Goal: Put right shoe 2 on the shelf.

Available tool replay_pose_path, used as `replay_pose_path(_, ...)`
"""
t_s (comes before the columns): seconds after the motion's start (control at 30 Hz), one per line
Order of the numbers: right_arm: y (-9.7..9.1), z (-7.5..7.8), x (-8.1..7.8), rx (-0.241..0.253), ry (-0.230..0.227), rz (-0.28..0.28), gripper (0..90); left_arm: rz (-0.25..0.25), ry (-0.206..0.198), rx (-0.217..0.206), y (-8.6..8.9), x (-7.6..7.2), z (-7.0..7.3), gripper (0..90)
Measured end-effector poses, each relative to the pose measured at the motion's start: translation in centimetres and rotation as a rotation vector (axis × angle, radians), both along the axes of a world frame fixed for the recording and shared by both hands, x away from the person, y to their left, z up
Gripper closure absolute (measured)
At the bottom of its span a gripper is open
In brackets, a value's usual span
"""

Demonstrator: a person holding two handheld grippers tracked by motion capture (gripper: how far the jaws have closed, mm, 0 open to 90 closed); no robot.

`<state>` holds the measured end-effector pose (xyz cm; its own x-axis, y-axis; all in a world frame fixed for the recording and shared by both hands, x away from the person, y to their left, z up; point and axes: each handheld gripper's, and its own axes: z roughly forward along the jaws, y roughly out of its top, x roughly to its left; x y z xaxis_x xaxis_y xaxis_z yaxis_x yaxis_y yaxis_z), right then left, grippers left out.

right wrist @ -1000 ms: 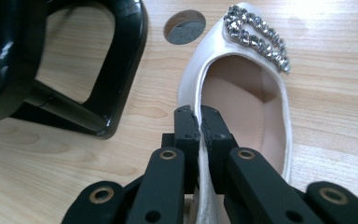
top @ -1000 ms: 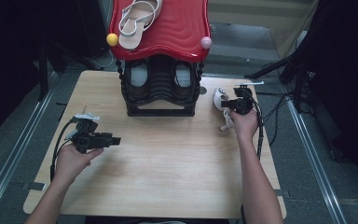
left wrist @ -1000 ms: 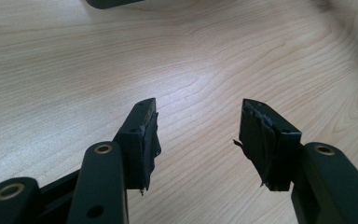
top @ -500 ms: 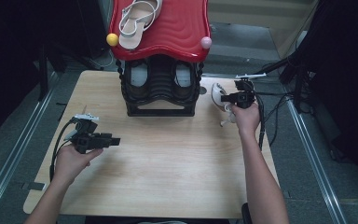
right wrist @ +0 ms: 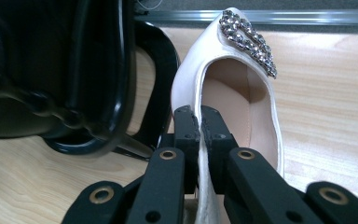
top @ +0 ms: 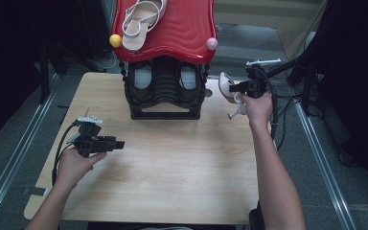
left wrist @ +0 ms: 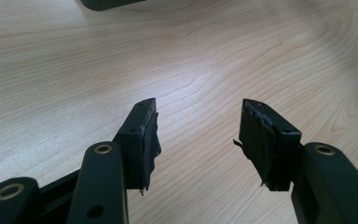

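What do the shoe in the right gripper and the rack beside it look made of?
Shoe: smooth pale leather or imitation, judging by its soft satin sheen; faceted glittering stones at the toe. Rack: glossy black, likely moulded plastic, from its hard highlights. Table: light wood-grain surface, possibly laminate.

The white shoe (right wrist: 223,93) is up off the table, just beside the right end of the black rack (top: 165,91), pinched by its side wall in the right gripper (right wrist: 200,126). It's a pale, glossy, high-heeled pump with a cluster of clear stones at the toe. The toe points away from the gripper and the opening faces up, showing a pinkish lining. In the high view the shoe (top: 226,85) hangs heel-down, the thin heel dangling below the hand.
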<state>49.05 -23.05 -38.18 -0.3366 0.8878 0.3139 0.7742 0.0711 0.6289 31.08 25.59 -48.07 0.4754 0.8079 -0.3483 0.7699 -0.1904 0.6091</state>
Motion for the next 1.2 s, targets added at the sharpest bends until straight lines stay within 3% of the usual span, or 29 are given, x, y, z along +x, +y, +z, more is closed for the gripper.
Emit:
replay_pose_path(0.6, 0.8, 8.8, -0.1, 0.017, -0.073, 0.015, 88.2, -0.014, -0.011, -0.004, -0.5, 0.4, 0.1, 47.5)
replay_pose_path(0.93, 1.2, 13.6, -0.3, 0.054, -0.120, 0.019, 88.2, -0.029, -0.009, -0.001, -0.8, 0.6, 0.2, 47.5)
replay_pose_path(1.2, 2.3, 18.2, -0.4, 0.037, -0.165, 0.016, 88.2, -0.039, -0.006, 0.000, -1.0, 0.6, 0.2, 47.6)
